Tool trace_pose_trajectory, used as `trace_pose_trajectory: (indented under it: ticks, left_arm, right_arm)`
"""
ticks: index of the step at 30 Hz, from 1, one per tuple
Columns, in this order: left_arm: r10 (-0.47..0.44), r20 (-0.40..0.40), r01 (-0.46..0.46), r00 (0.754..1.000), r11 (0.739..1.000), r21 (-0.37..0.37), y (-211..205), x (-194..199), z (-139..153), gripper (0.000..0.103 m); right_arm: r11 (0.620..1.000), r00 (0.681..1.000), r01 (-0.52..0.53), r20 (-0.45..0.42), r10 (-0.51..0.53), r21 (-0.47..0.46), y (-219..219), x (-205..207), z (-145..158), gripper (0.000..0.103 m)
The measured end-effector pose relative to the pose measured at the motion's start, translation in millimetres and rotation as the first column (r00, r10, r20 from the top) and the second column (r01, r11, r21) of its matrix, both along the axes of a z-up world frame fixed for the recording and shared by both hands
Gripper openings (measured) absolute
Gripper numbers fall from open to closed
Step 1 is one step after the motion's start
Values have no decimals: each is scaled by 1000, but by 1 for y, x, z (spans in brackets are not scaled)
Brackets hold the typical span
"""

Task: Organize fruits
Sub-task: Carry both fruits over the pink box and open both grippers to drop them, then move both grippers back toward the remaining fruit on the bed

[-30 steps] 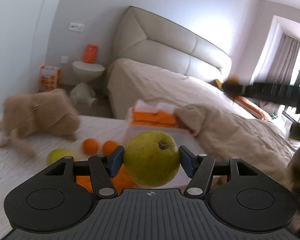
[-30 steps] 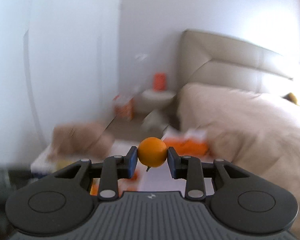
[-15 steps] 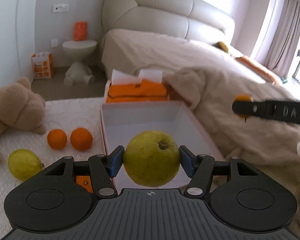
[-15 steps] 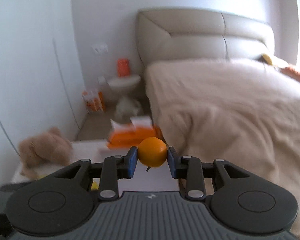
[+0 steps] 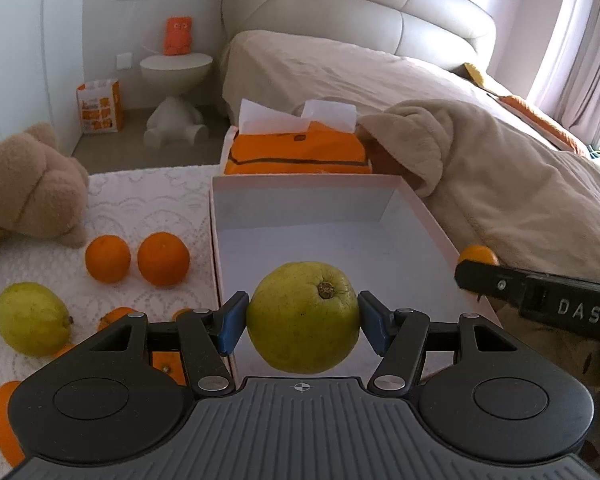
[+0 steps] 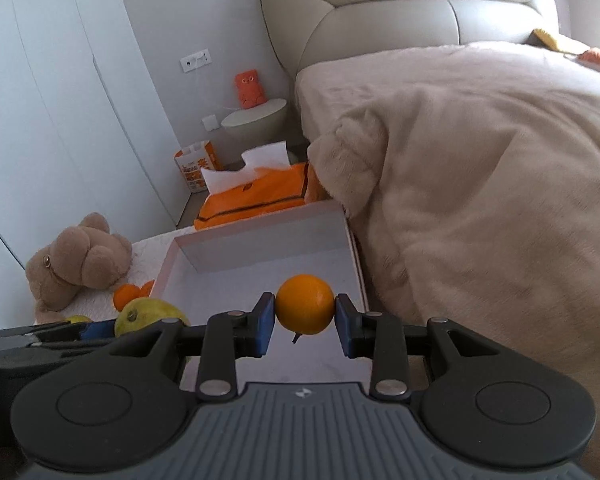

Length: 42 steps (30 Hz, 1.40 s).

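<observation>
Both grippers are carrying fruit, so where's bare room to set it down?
The white box is bare inside, from the wall by the orange tissue pack to its near edge. Left of it the white mat is crowded near the oranges and loose guava.

Raised white letters "DAS" read clearly on the black finger of the right gripper point(image 5: 476, 270), seen side-on from the left wrist. The orange paper bag point(image 5: 99, 107) by the wall carries print, too small to read.
</observation>
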<state>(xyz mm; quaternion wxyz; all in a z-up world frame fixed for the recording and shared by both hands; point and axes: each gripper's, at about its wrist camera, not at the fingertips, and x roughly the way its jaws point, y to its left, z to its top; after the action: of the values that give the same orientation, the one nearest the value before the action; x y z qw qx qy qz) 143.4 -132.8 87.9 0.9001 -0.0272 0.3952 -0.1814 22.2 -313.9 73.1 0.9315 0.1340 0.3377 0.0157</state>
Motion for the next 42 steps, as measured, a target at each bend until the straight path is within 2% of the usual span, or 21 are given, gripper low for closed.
trace_pose_trajectory:
  ticks: [4, 7, 12, 19, 24, 29, 32, 34, 42]
  left_arm:
    - [13, -5, -13, 1000, 1000, -25, 0, 4, -5, 66]
    - [18, -5, -18, 1000, 1000, -6, 0, 3, -7, 65]
    - [24, 97, -22, 995, 999, -24, 6, -5, 10, 64]
    - [12, 180, -29, 984, 995, 97, 6, -30, 28, 65]
    - [14, 194, -35, 981, 994, 107, 15, -48, 28, 65]
    - [38, 197, -54, 980, 996, 74, 32, -61, 27, 64]
    - [51, 195, -64, 980, 996, 61, 42, -65, 26, 64]
    - [56, 188, -67, 980, 996, 52, 50, -65, 24, 65]
    - [120, 165, -118, 979, 993, -19, 97, -67, 10, 64]
  right_arm:
    - [1000, 1000, 4, -9, -4, -16, 1, -2, -2, 32]
    - [1000, 1000, 11, -8, -11, -17, 1, -3, -2, 32]
    - [999, 1000, 12, -14, -13, -31, 2, -1, -5, 32]
    - [999, 1000, -4, -30, 3, -41, 7, 2, -14, 32]
    - [998, 999, -23, -39, 20, -62, 15, 4, -22, 32]
    - [995, 998, -54, -22, 53, -79, 28, 5, -28, 33]
    - [995, 998, -61, -4, 61, -85, 34, 3, -30, 41]
    - [992, 998, -64, 8, 65, -112, 40, 0, -29, 41]
    - [974, 987, -136, 56, 148, -181, 85, -15, -10, 42]
